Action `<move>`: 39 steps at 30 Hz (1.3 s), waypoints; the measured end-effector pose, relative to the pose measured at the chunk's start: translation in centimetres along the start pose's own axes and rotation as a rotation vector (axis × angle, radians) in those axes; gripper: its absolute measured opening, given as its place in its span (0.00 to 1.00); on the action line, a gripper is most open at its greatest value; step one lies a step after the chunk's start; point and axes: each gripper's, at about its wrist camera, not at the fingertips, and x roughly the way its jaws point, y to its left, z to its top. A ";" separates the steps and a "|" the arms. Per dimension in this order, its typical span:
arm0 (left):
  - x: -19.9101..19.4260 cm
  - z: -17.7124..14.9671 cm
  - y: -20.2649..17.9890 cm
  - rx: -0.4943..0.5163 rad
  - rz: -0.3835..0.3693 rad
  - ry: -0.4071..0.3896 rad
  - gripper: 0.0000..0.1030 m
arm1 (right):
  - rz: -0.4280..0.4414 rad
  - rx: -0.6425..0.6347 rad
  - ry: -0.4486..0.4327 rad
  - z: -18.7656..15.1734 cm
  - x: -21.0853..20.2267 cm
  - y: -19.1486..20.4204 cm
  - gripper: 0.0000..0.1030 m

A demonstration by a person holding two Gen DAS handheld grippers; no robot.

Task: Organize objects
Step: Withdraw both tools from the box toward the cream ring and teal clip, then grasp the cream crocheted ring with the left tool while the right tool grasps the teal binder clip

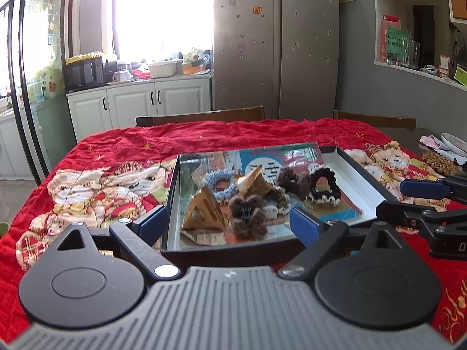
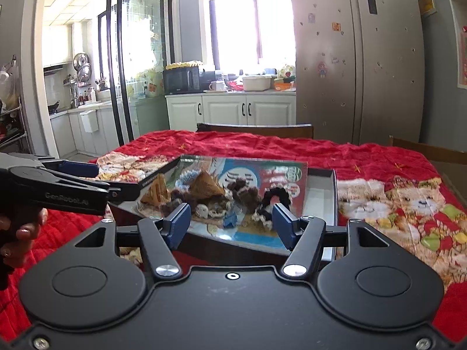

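A shallow black box (image 1: 175, 186) (image 2: 334, 198) lies on the red quilted table cover. Inside it lie a blue scrunchie (image 1: 219, 182), a black and white scrunchie (image 1: 324, 186) (image 2: 273, 201), brown fuzzy hair clips (image 1: 248, 213) (image 2: 243, 191) and brown triangular packets (image 1: 204, 213) (image 2: 204, 186). My left gripper (image 1: 227, 223) is open and empty at the box's near edge. My right gripper (image 2: 230, 223) is open and empty, just in front of the box on its right side; it also shows in the left wrist view (image 1: 408, 201).
The red cover with bear prints (image 1: 102, 183) (image 2: 394, 201) spans the table. Plates and a brown item (image 1: 440, 162) sit at the far right. Two chair backs (image 1: 204, 115) stand behind the table. Cabinets and a fridge stand further back.
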 end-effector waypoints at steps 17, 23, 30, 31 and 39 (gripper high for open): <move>1.6 -4.7 0.1 0.001 -0.074 0.104 0.92 | -0.026 0.002 0.087 -3.8 3.1 -0.7 0.58; 2.4 -5.7 0.0 -0.002 -0.084 0.126 0.92 | -0.025 -0.027 0.132 -4.7 4.4 -0.4 0.55; 3.2 -6.3 0.0 -0.010 -0.101 0.158 0.84 | 0.005 -0.022 0.161 -4.9 5.0 -0.4 0.50; 3.3 -6.4 -0.1 -0.008 -0.102 0.162 0.83 | 0.008 -0.021 0.167 -4.9 5.1 -0.5 0.50; 3.4 -6.5 -0.2 0.001 -0.095 0.158 0.72 | 0.027 -0.036 0.215 -5.1 6.0 -0.2 0.48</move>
